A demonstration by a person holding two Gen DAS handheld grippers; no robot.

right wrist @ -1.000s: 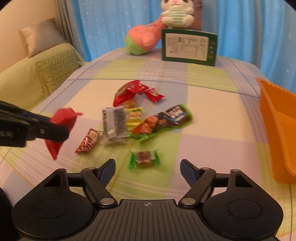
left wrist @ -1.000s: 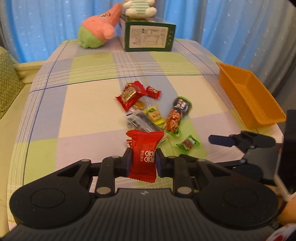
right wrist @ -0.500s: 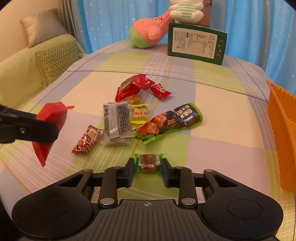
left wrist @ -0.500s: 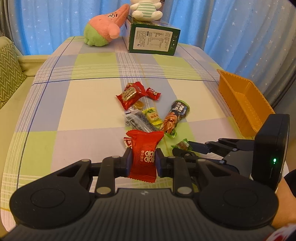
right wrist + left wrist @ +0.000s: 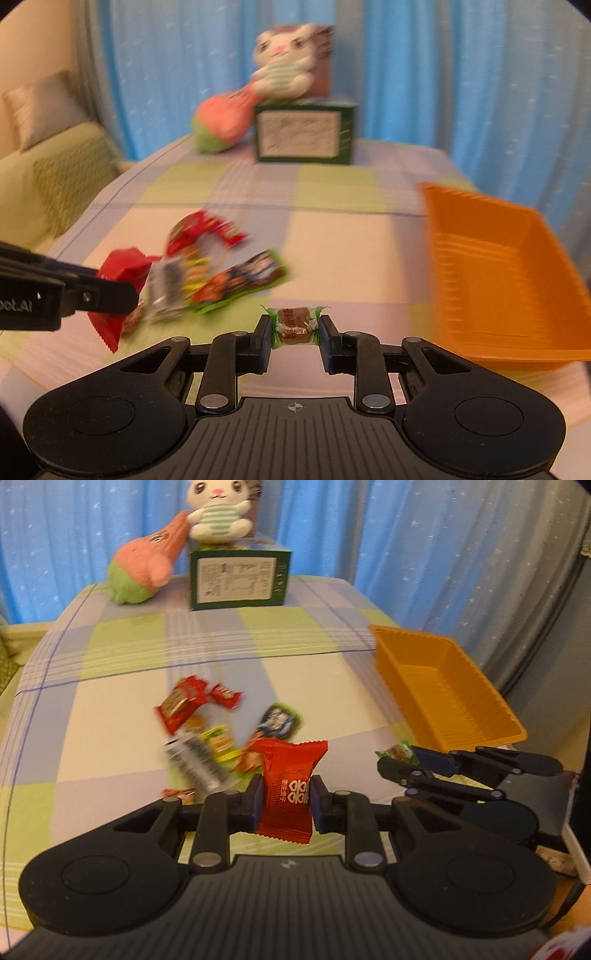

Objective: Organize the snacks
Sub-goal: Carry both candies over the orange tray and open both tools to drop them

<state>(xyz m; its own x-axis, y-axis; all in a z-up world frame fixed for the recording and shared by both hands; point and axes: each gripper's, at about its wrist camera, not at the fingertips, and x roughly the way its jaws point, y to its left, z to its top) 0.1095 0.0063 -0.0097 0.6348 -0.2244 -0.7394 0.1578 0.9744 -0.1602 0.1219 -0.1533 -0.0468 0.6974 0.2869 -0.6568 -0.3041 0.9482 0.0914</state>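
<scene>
My left gripper (image 5: pixel 286 799) is shut on a red snack packet (image 5: pixel 290 786) and holds it above the table; the packet also shows in the right wrist view (image 5: pixel 122 275). My right gripper (image 5: pixel 294 328) is shut on a small green-wrapped candy (image 5: pixel 293 326), lifted off the table; the candy also shows in the left wrist view (image 5: pixel 397 753) near the corner of the orange basket (image 5: pixel 443 694). The basket (image 5: pixel 491 280) sits at the right. Several snacks (image 5: pixel 207 731) lie in a pile mid-table, also in the right wrist view (image 5: pixel 221 273).
A green box (image 5: pixel 238 579) with a white plush rabbit (image 5: pixel 218 509) on top and a pink plush toy (image 5: pixel 144 572) stand at the table's far end. Blue curtains hang behind. A sofa with a cushion (image 5: pixel 55 184) is at the left.
My right gripper has closed on the green candy and lifted it off the table toward the basket. My left gripper has risen and shifted right with the red packet.
</scene>
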